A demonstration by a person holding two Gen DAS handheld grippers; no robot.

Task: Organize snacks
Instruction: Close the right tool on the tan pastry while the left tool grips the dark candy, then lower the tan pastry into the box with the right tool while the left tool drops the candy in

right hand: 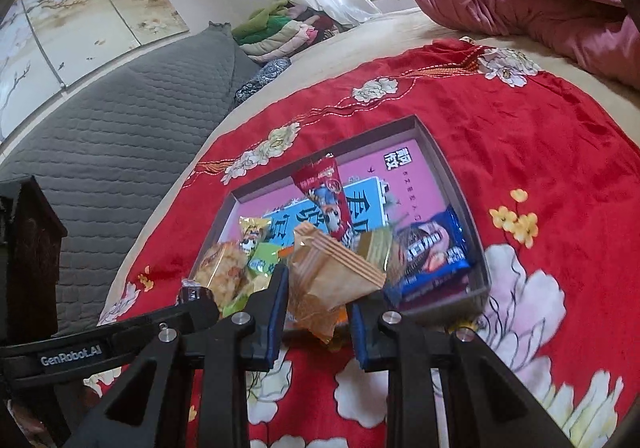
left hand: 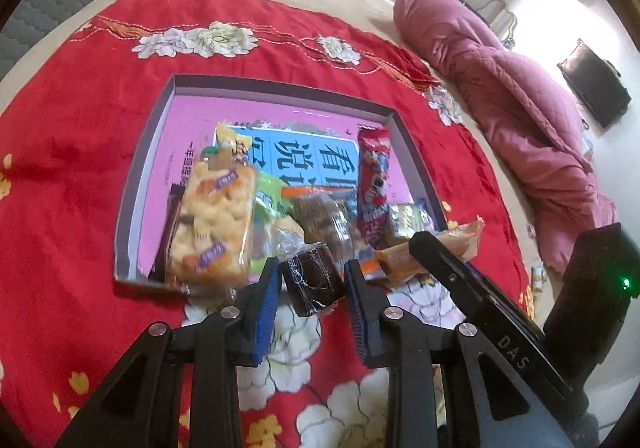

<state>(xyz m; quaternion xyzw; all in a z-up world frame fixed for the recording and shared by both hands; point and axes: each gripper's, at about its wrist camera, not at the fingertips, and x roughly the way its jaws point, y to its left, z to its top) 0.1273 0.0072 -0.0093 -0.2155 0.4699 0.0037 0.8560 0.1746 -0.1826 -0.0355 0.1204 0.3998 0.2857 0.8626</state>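
Two snacks are up at once: our left gripper (left hand: 312, 284) has its fingers clenched on a dark wrapped cake (left hand: 310, 280), and our right gripper (right hand: 318, 302) grasps a tan wafer packet (right hand: 332, 276). Both hang just over the near edge of the purple box (left hand: 144, 151) on the red bedspread (left hand: 80, 127), where other snacks already crowd. We should carry each past the wall, lower it onto bare pink floor further in, and release one gripper at a time.
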